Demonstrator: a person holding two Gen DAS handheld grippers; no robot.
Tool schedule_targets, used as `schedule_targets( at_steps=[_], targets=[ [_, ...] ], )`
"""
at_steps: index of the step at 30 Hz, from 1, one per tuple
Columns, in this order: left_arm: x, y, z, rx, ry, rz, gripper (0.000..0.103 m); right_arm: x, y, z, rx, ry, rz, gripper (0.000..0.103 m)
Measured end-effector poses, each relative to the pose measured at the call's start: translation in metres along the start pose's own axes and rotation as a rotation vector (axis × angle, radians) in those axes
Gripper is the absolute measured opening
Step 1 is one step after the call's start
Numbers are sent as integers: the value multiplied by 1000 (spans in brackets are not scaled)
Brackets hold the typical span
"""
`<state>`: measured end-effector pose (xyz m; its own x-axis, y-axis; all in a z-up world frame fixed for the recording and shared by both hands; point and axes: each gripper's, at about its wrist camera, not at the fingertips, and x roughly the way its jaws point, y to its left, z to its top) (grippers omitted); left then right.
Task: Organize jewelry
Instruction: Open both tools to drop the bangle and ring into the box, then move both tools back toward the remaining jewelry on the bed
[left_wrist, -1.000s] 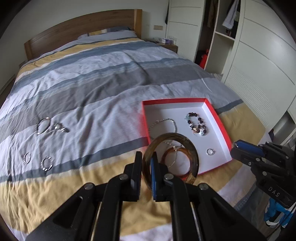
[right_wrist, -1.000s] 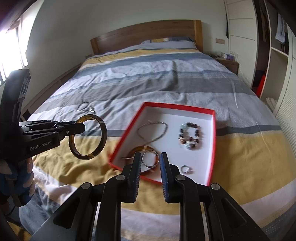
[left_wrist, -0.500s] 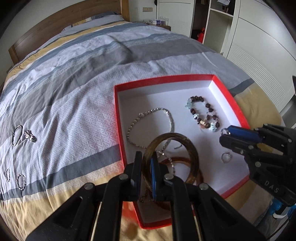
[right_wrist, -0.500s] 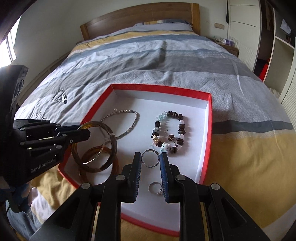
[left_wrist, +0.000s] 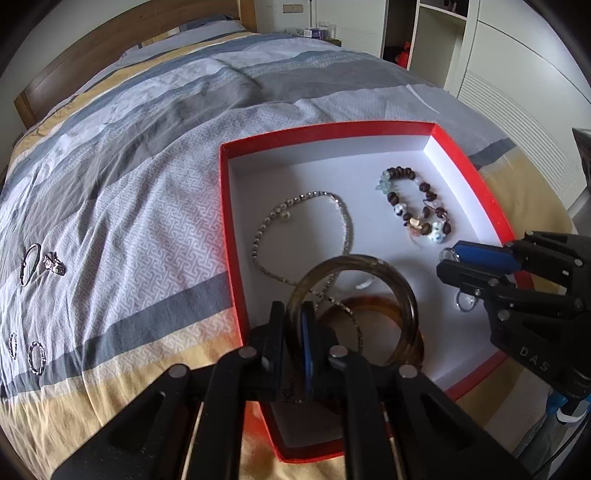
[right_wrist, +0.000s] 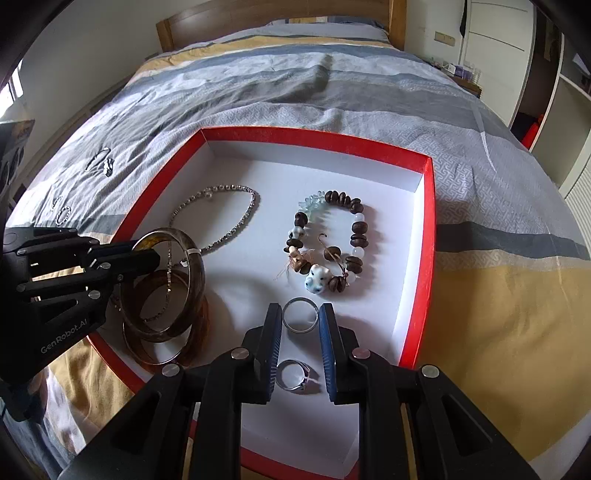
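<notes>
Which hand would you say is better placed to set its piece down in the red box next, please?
Left, narrowly. Its tongs hold the brown bangle directly above the matching bangle in the red box. The right tongs grip a silver ring, also over the box floor.

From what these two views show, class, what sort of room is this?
A bedroom in a home, most likely. A wide bed with a striped duvet and a wooden headboard fills both views, white wardrobe doors stand beside it, and a small bedside table sits near the headboard.
</notes>
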<state>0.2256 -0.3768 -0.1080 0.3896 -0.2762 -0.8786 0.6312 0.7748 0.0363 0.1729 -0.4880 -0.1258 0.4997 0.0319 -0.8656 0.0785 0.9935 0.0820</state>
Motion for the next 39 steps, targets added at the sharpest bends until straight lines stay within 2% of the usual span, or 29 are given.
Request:
schedule_targets(
  at_steps=[4, 9, 15, 22, 27, 31, 39],
  targets=[
    [-3, -1, -1, 2, 12, -8, 9, -4, 1, -3, 15, 13, -11, 27],
    [-30, -2, -4, -9, -22, -39, 23, -24, -2, -9, 35, -3, -28, 30],
    [-85, 8, -12, -53, -111, -91, 33, -74, -2, -11, 55, -69, -54, 31],
    [-148, 31, -38, -62, -167, -52, 43, -148, 28, -8, 46, -191, -61, 40],
    [-187, 70, -70, -114, -198, -5, 44, -185, 66, -4, -1, -253, -46, 43],
    [-209, 114, -104, -181, -214, 46, 44, -198, 98, 1, -31, -279, -17, 45],
    [-214, 214, -167, -342, -181, 129, 45, -180, 166, 10, -117, -248, 55, 47]
  ],
)
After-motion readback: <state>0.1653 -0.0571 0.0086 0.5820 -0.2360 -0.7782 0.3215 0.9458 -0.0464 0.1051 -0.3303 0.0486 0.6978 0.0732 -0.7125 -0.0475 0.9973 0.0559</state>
